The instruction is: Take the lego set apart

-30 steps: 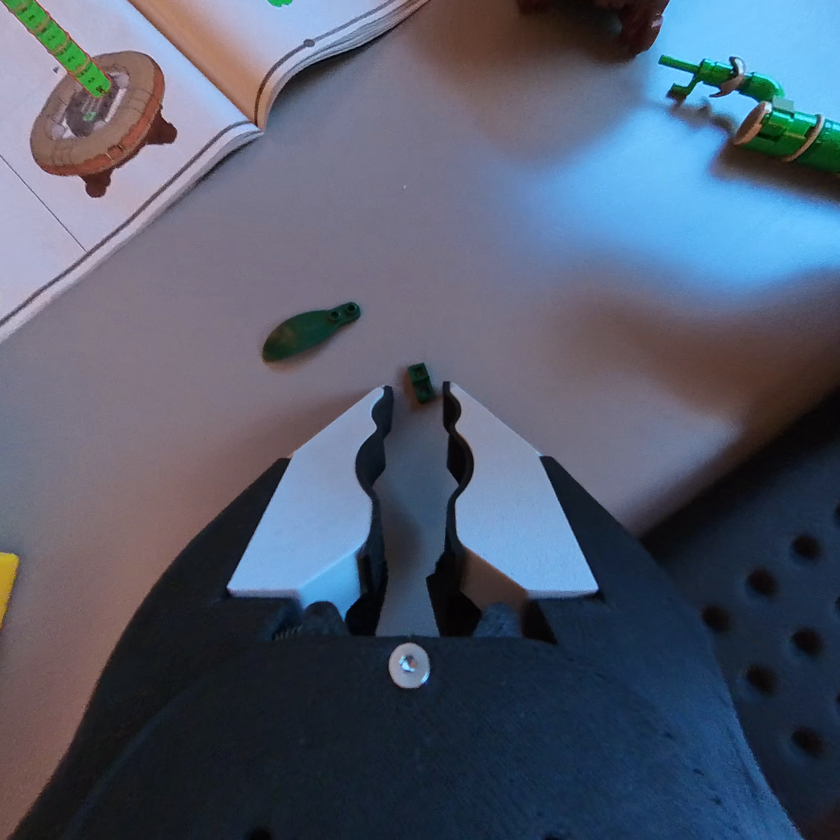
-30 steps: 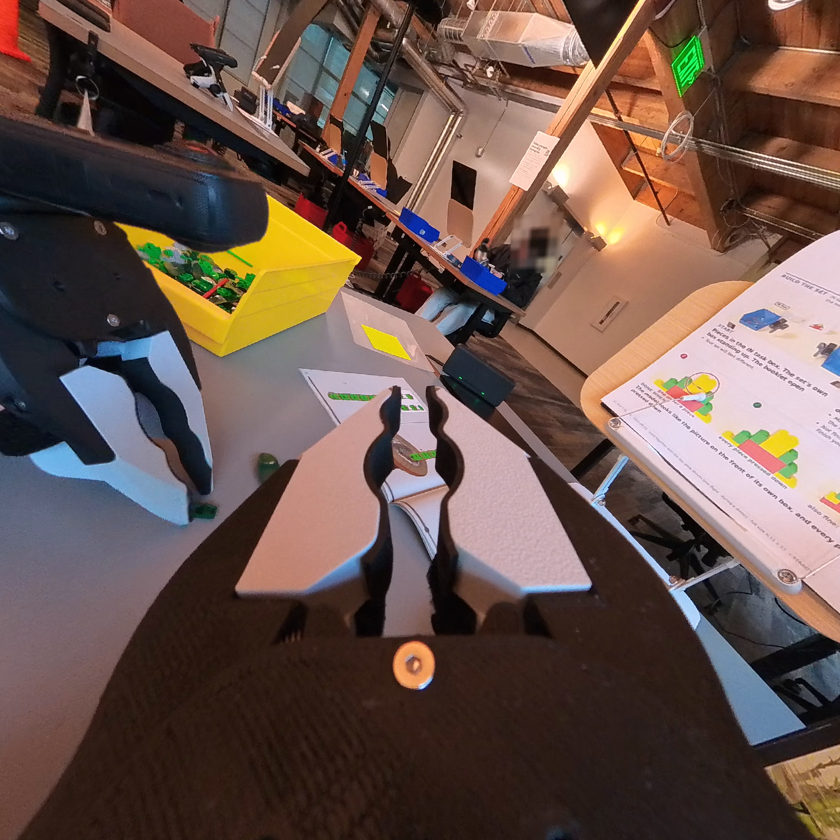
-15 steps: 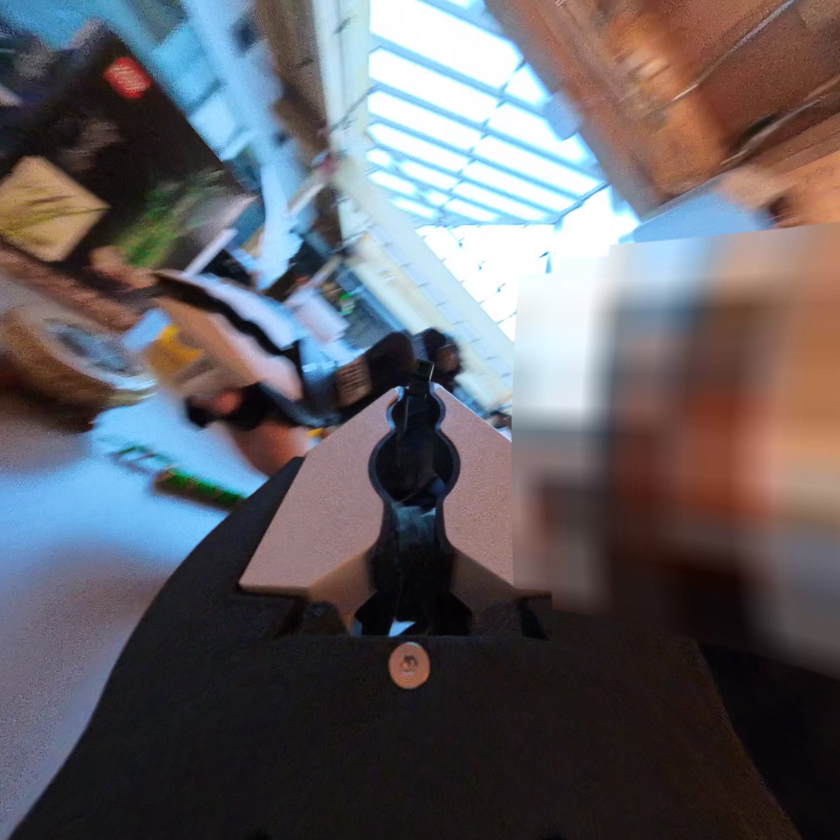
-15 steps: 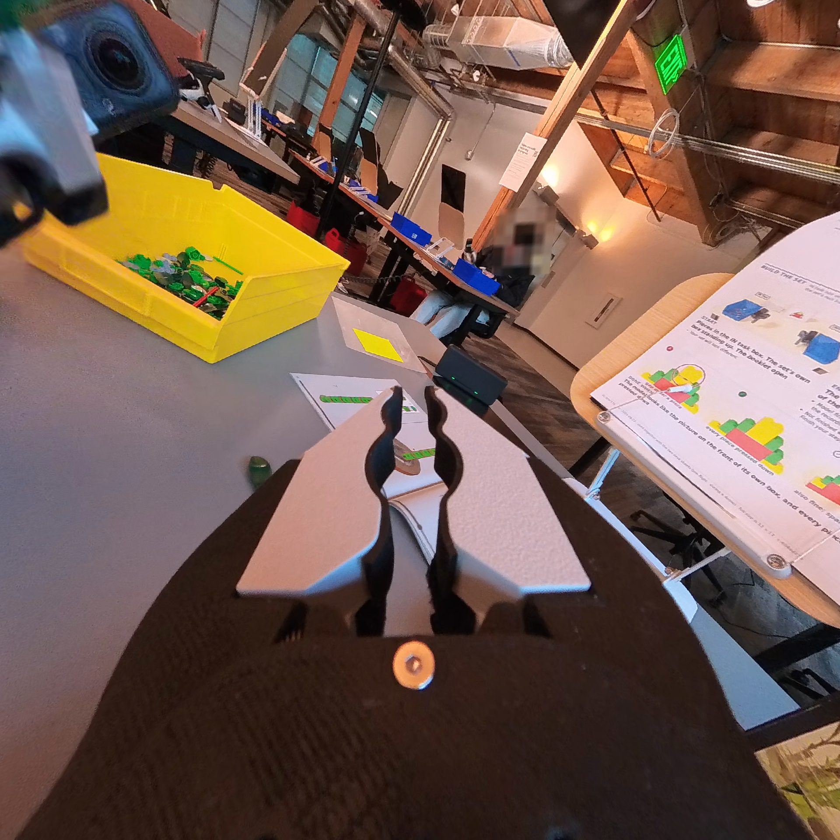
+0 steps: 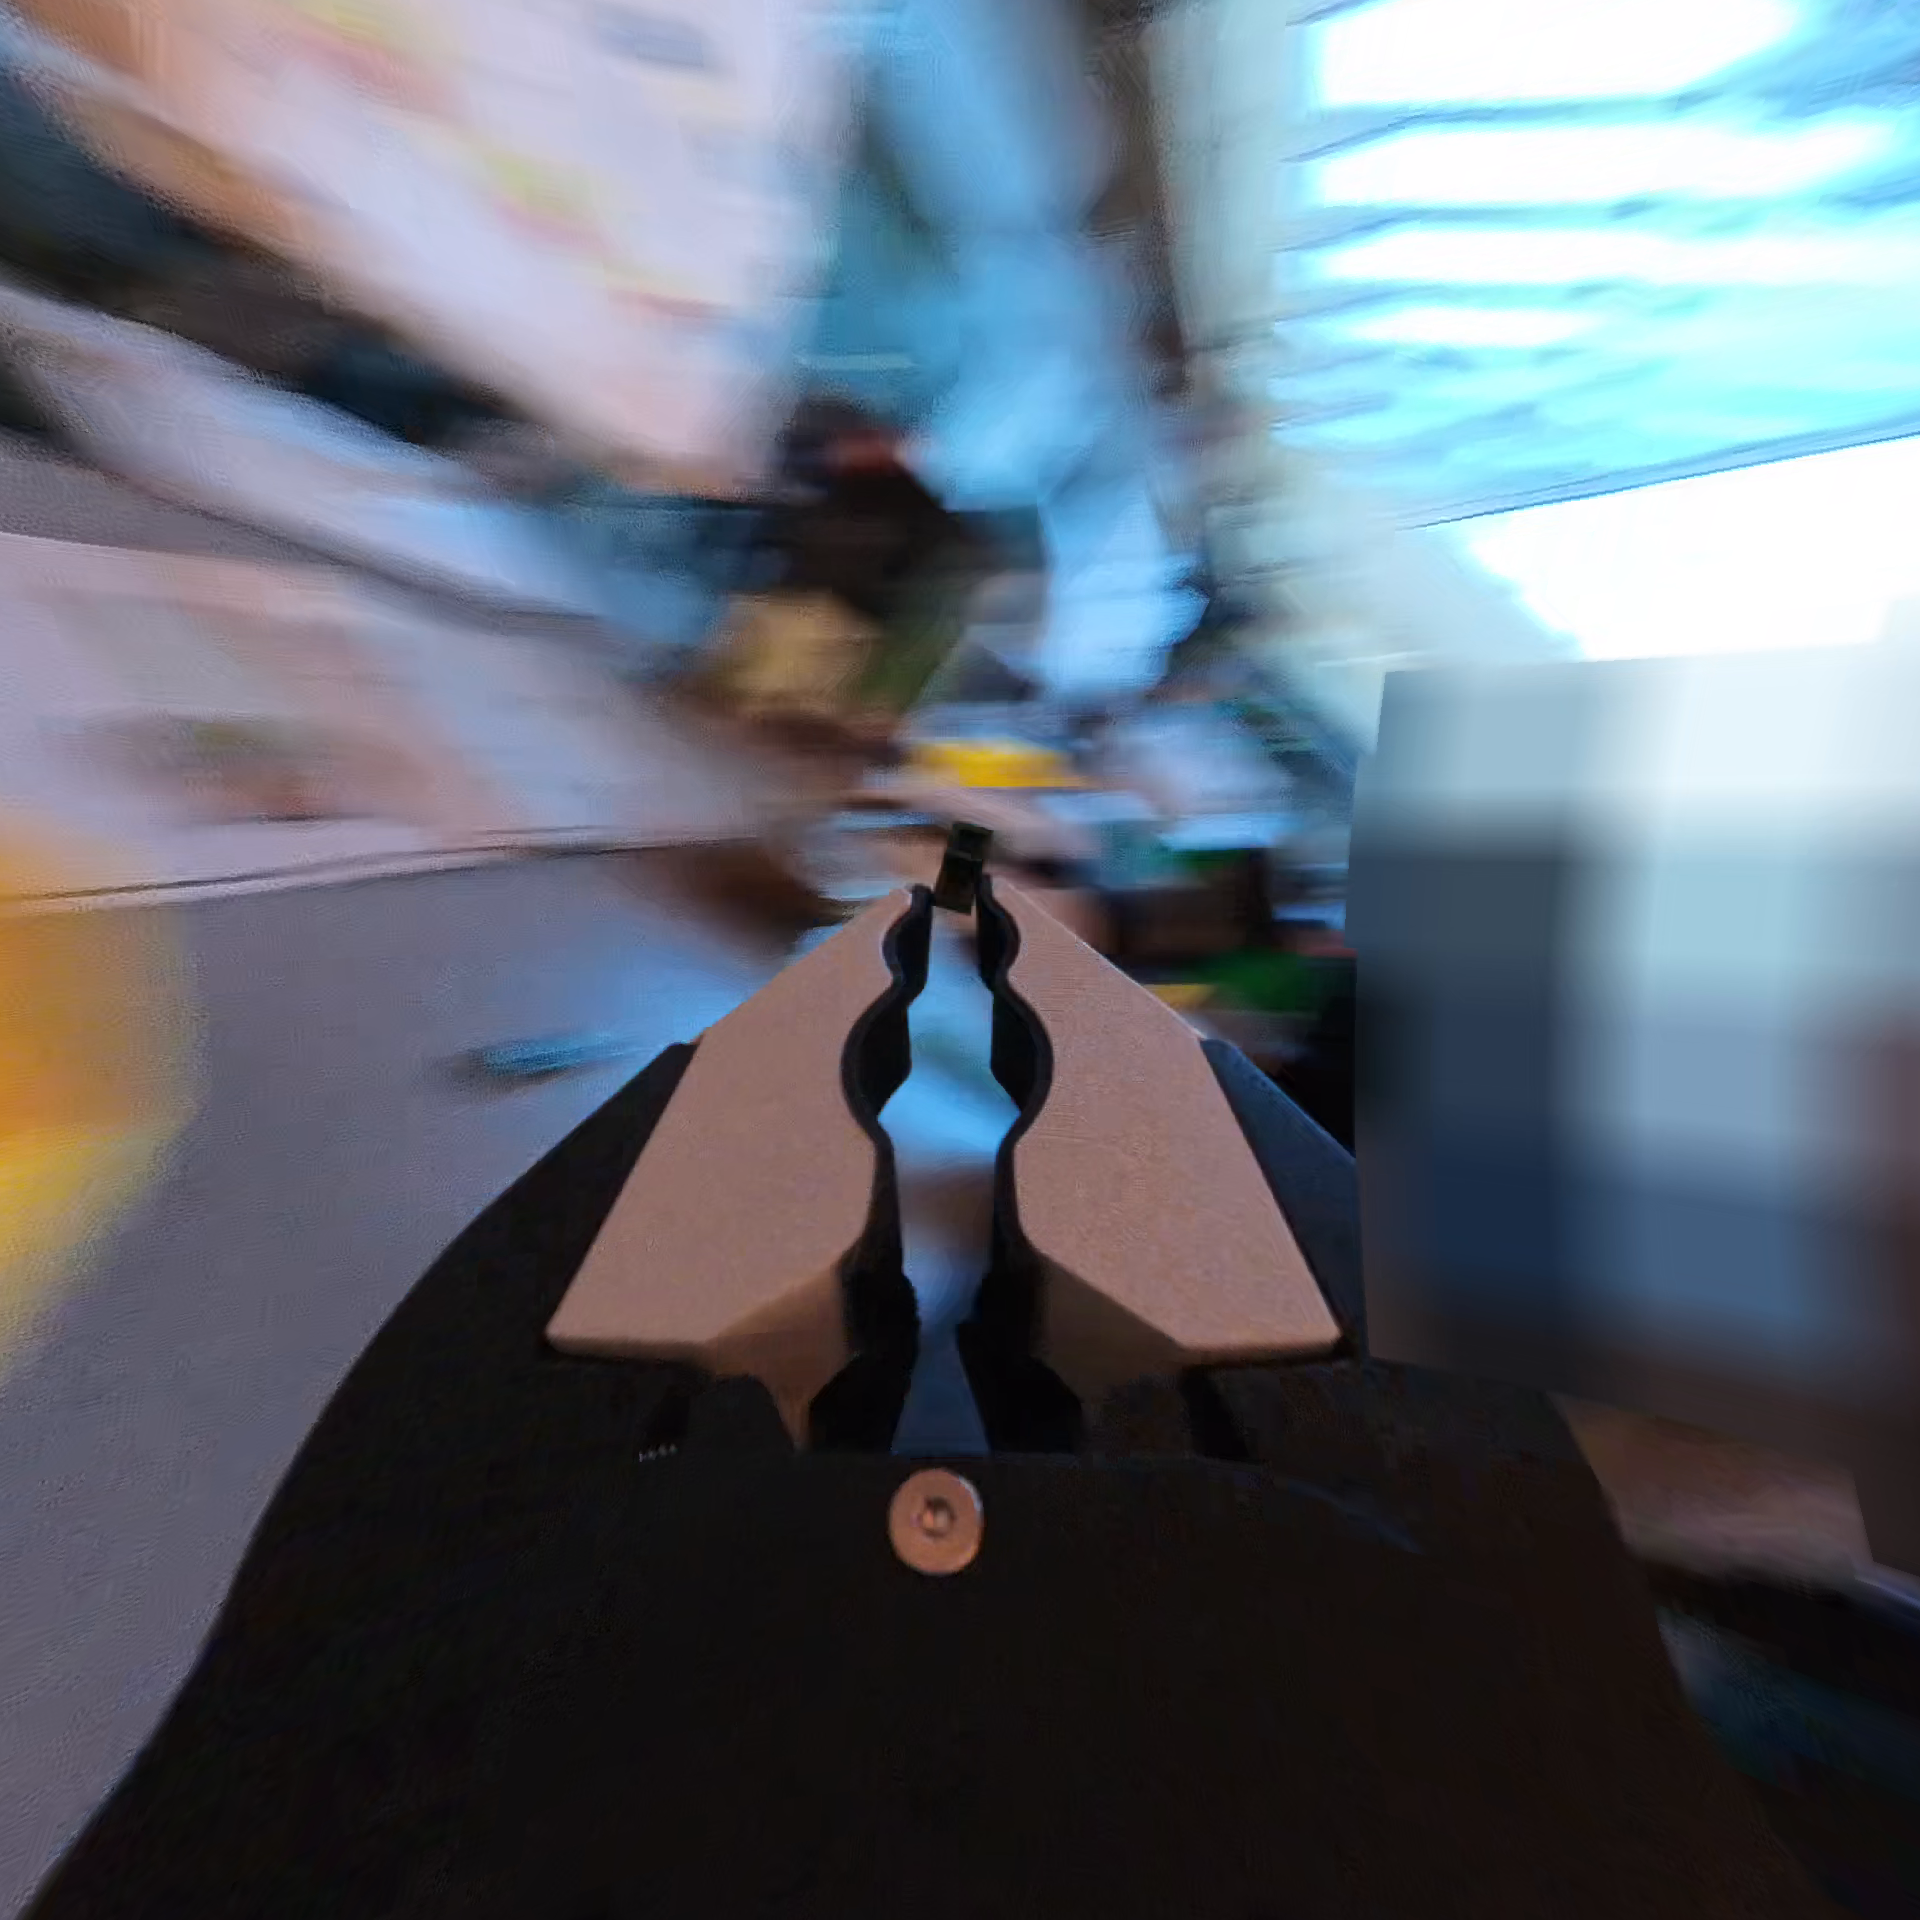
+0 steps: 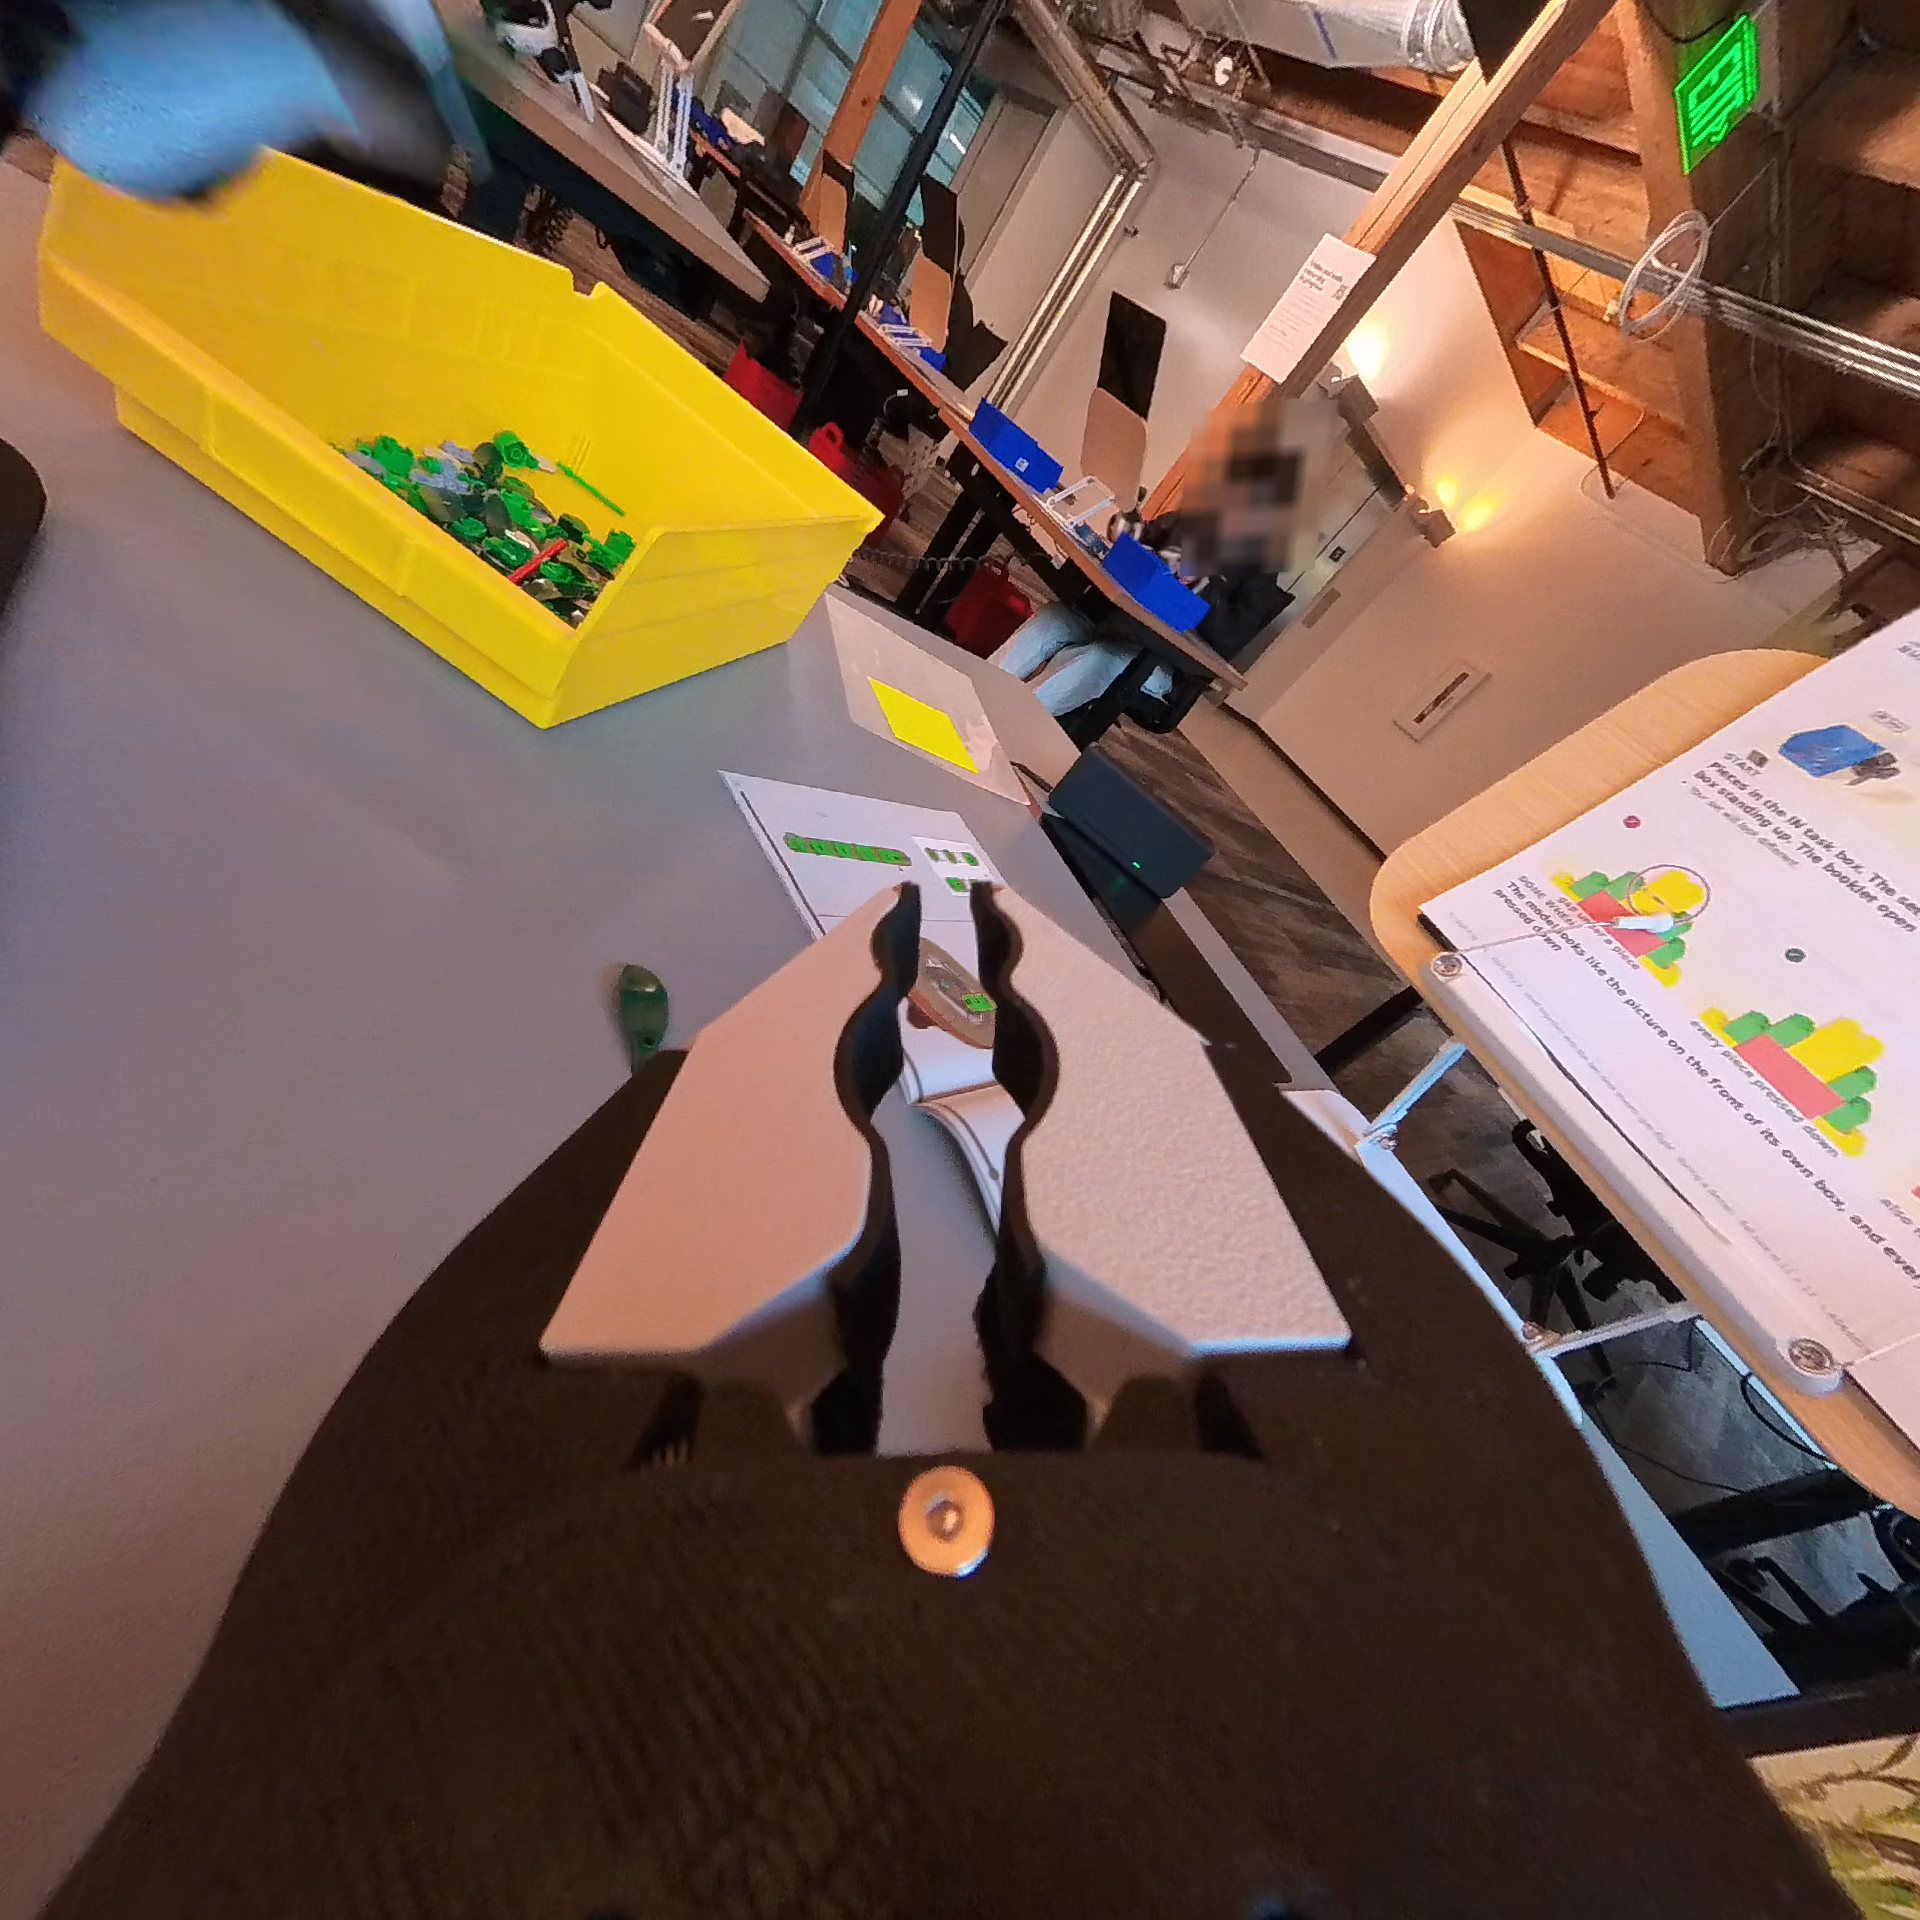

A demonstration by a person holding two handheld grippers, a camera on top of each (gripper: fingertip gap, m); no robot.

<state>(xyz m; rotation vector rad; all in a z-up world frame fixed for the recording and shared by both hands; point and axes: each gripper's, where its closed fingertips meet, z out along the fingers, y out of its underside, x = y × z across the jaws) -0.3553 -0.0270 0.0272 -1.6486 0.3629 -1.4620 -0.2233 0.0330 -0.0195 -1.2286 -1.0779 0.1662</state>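
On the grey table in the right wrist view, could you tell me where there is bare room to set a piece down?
The grey table is bare between the yellow bin, the green leaf piece and the right hand-held gripper. It is crowded toward the far edge, where the open booklet and the black box lie.

Workshop hall, seen from the grey tabletop [image 6: 260, 852]. Beyond the tabletop, long workbenches [image 6: 644, 187] in a row, blue bins [image 6: 1013, 442] on them, red containers [image 6: 764, 379] beneath. Behind the benches, tall windows [image 6: 790, 94] and a white wall [image 6: 1174, 208] bearing a paper notice [image 6: 1304, 307]. Right of the wall, timber posts and beams [image 6: 1382, 197], warm lamps [image 6: 1366, 348], a green lit sign [image 6: 1714, 88] high up. Below, dark wood floor [image 6: 1278, 904]. Right of the tabletop, a round-cornered wooden board [image 6: 1455, 842] carrying a printed sheet [image 6: 1745, 935]. Left wrist view blurred beyond telling.
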